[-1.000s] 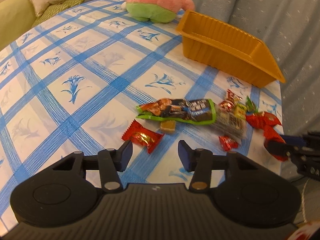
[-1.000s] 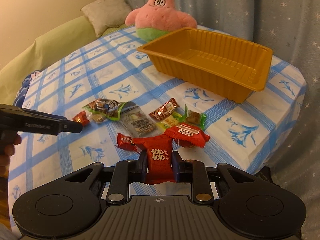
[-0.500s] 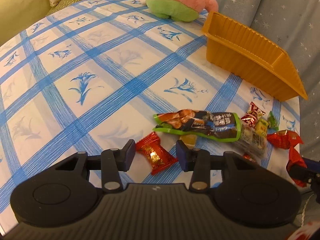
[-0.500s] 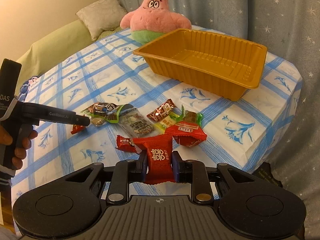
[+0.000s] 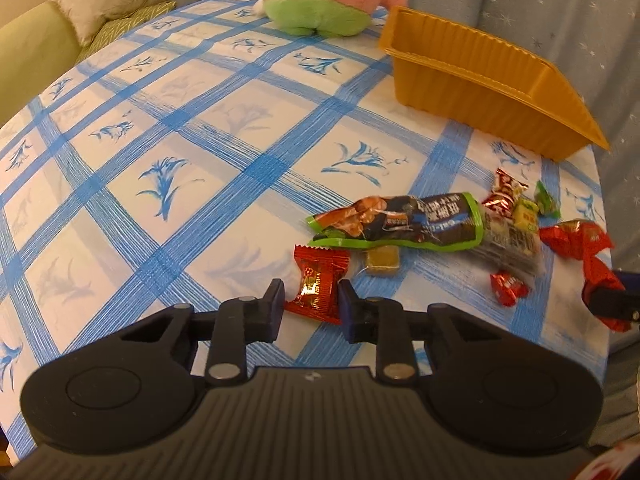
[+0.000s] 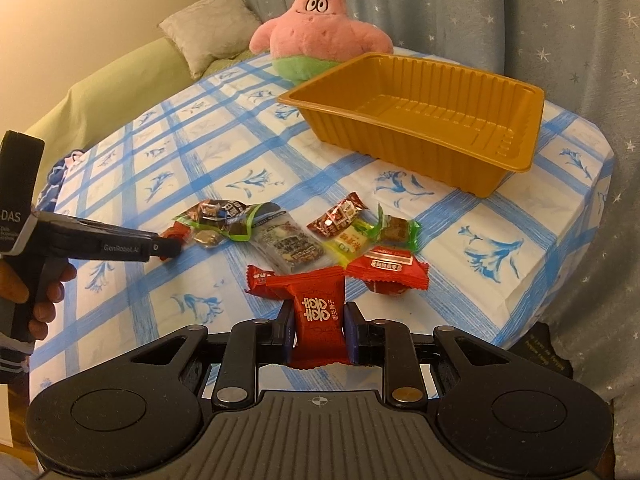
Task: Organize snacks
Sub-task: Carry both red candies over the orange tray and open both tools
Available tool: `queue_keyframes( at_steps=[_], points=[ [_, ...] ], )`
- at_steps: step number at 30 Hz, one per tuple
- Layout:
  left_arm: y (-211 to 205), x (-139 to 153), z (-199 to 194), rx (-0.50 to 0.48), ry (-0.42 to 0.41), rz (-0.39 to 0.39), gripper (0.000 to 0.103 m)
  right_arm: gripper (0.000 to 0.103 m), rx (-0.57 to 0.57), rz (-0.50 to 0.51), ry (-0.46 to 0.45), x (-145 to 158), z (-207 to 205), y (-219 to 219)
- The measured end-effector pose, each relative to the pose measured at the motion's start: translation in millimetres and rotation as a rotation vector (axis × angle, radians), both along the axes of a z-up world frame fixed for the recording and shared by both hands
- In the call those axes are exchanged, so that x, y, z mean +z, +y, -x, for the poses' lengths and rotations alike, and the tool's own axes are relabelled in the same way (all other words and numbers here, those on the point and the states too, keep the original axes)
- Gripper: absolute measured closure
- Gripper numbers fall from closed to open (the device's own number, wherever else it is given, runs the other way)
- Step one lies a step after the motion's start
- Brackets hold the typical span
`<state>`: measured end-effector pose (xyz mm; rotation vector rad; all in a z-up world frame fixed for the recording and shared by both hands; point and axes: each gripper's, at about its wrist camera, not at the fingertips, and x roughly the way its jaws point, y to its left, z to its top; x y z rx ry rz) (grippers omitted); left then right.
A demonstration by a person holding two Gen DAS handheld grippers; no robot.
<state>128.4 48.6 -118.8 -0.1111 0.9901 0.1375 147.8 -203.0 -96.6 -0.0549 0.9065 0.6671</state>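
Note:
On the blue-checked tablecloth a red foil candy (image 5: 318, 286) lies between the fingers of my left gripper (image 5: 312, 304). The jaws are closing and the pads touch both its sides. From the right wrist view, that gripper (image 6: 168, 246) reaches in from the left. My right gripper (image 6: 318, 332) is shut on a red candy with white characters (image 6: 318, 312), held just above the table. The remaining snacks lie in a loose pile: a green-edged dark packet (image 5: 400, 220), a brown cube candy (image 5: 382, 262) and a clear packet (image 6: 288, 246). An empty orange tray (image 6: 400, 148) stands behind them.
A pink star plush (image 6: 320, 28) sits at the table's far side beside the tray (image 5: 480, 92). A green sofa with a cushion (image 6: 212, 28) is at the back left. The table edge drops off close to the right of the snacks, with a starred curtain behind.
My left gripper came forward over the red foil candy and its jaws narrowed from wide apart until they touch it. The right gripper kept still with its candy.

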Motion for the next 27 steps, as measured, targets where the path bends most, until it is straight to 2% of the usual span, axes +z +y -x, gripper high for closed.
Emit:
queue_keyframes(
  at_steps=[9,13,16,21,27],
  points=[
    [4,3,14,-0.132,0.013,-0.001,0.076,0.078,-0.066,-0.007,-0.008,7,20,16],
    [7,0,12,-0.207,0.009,0.028,0.076,0.078,-0.123,0.009,0.000,11,35,22],
    [8,-4,14,-0.259,0.003,0.021,0.084,0.078,-0.173,0.030,-0.002,14,47,26],
    [22,-1,23,-0.280,-0.022,0.079,0.086,0.078,-0.239,0.041,-0.012,23,70,34],
    [29,24,38,-0.308,-0.052,0.099,0.086,0.078,-0.256,0.044,-0.029,34,86,48]
  ],
)
